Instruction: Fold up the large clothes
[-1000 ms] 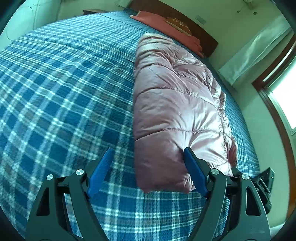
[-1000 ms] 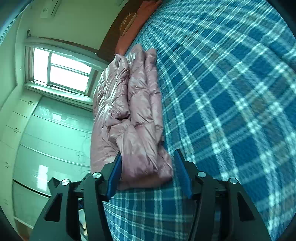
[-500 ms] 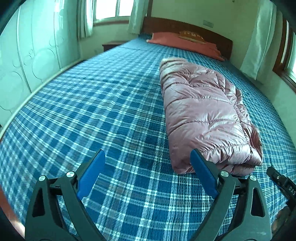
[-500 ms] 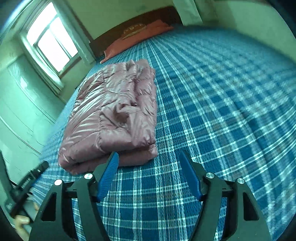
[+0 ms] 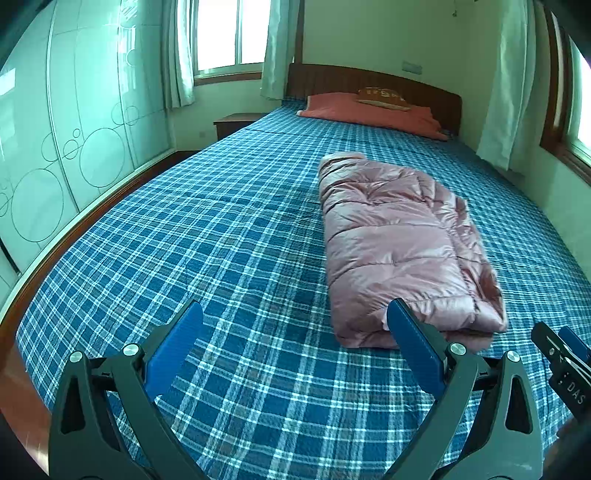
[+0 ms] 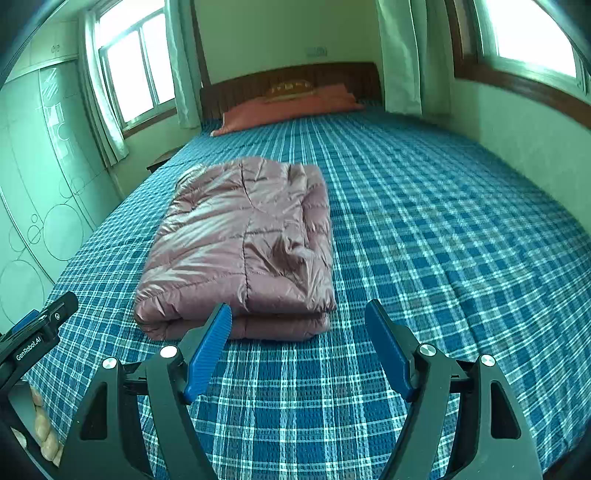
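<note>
A shiny pink padded jacket (image 5: 399,243) lies folded into a long bundle on the blue plaid bed (image 5: 221,229). In the right wrist view the same jacket (image 6: 243,243) lies left of centre. My left gripper (image 5: 295,314) hovers above the bed's near end, left of the jacket's near edge, jaws opening with only bedcover between them. My right gripper (image 6: 297,314) hangs just in front of the bundle's near right corner, jaws opening too, nothing held. Each view catches the other gripper at its edge: the right gripper (image 5: 565,362) and the left gripper (image 6: 37,328).
An orange pillow (image 5: 369,110) and a wooden headboard (image 5: 369,81) stand at the bed's far end. A glass-fronted wardrobe (image 5: 74,129) runs along the left, with a small nightstand (image 5: 236,123) beside the bed. Curtained windows (image 6: 524,33) line the right wall.
Both grippers let go of the jacket's near end, rose and drew back while their jaws spread. The views rolled level, and the folded jacket stayed lying on the bed.
</note>
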{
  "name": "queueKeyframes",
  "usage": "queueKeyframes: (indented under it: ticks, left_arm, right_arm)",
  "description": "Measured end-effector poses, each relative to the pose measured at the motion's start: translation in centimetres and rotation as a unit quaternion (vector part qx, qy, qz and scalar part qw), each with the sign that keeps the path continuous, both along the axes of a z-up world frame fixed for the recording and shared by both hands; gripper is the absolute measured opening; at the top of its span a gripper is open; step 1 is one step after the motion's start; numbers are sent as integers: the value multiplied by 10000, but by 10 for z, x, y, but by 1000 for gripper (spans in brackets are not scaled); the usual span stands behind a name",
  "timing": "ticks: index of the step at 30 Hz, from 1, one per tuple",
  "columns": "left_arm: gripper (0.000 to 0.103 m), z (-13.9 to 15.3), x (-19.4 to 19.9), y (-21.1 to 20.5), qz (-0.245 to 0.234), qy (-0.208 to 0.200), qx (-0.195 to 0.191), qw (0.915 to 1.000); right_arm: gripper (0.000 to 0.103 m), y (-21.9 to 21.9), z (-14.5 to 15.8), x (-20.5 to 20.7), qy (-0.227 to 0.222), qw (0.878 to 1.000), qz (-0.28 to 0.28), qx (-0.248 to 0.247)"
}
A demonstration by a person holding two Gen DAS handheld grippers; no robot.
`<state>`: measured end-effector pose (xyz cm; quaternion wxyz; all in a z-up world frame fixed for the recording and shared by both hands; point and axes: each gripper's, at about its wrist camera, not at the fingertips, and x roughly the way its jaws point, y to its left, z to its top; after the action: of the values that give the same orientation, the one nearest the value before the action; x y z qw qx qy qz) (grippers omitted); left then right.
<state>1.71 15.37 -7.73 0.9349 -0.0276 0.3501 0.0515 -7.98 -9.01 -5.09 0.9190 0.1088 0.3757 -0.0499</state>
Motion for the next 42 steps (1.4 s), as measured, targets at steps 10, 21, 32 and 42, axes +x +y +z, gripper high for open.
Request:
queueKeyframes:
  ticks: [10, 21, 32, 42]
  left_arm:
    - [100, 13, -13, -5, -81, -158, -43, 9998]
    - [100, 17, -19, -5, -78, -190, -41, 9998]
    - [100, 16, -21, -6, -78, -170, -50, 9998]
    - [100, 17, -21, -7, -88, -171, -41, 9998]
  right_arm:
    - [74, 10, 22, -12, -281, 9994, 10, -197]
    - [74, 19, 24, -14, -321, 9991, 77, -278]
    - [74, 21, 25, -17, -367, 9988, 107, -303]
    - [74, 22, 26, -17, -400, 9986, 126, -327]
